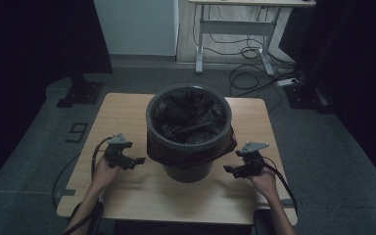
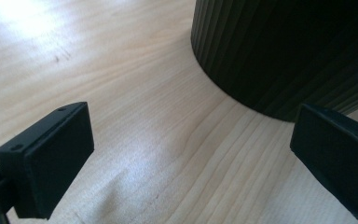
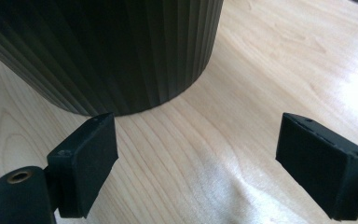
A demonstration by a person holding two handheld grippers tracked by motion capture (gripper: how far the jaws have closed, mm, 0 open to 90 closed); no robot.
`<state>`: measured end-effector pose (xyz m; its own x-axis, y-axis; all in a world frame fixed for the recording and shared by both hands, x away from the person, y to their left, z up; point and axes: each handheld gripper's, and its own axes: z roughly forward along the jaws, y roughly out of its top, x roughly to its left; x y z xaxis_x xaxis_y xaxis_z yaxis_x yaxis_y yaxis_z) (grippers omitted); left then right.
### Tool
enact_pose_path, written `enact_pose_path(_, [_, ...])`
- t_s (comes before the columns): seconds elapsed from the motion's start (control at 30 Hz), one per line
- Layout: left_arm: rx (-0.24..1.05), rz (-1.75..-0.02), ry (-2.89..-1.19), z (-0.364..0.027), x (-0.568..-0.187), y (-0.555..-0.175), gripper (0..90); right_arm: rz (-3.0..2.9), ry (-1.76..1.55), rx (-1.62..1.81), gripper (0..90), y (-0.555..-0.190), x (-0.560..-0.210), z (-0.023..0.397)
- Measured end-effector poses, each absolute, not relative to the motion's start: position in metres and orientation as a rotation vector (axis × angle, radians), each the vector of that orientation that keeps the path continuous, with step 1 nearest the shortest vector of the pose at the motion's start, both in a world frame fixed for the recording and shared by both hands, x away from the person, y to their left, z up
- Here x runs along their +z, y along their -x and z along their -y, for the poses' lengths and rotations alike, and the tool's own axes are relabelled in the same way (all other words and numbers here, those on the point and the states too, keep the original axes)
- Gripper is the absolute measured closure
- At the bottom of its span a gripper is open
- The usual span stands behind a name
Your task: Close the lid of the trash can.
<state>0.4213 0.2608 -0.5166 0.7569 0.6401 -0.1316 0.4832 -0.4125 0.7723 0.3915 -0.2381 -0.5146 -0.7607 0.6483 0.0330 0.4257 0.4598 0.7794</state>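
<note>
Lined bin (image 1: 188, 128) between two gaping hand-held grippers, untouched

- My jaw pads (image 2: 51, 163): matt black plastic, smooth.
- Waste bin (image 3: 112, 51): dark, finely ribbed plastic wall.
- Table (image 2: 135, 116): pale wood grain, smooth, slightly glossy.

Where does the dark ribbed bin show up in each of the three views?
High view: the bin stands at the middle of the table, between the two tools.
Left gripper view: its ribbed wall is at the upper right.
Right gripper view: its wall is at the upper left.
Shared landmark: the pale wood tabletop.
</note>
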Motion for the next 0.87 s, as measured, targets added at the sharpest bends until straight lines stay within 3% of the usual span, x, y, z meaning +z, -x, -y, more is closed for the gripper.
enact_pose_path(0.53, [0.295,-0.828,-2.297,-0.242,-0.548,-0.419,0.0,-2.485,-0.938,1.080,11.8,-0.385,-0.554,0.224])
enact_pose_path(0.87, [0.307,-0.844,-2.298,-0.240,-0.548,-0.418,0.0,-2.470,-0.935,1.096,11.8,-0.383,-0.556,0.223])
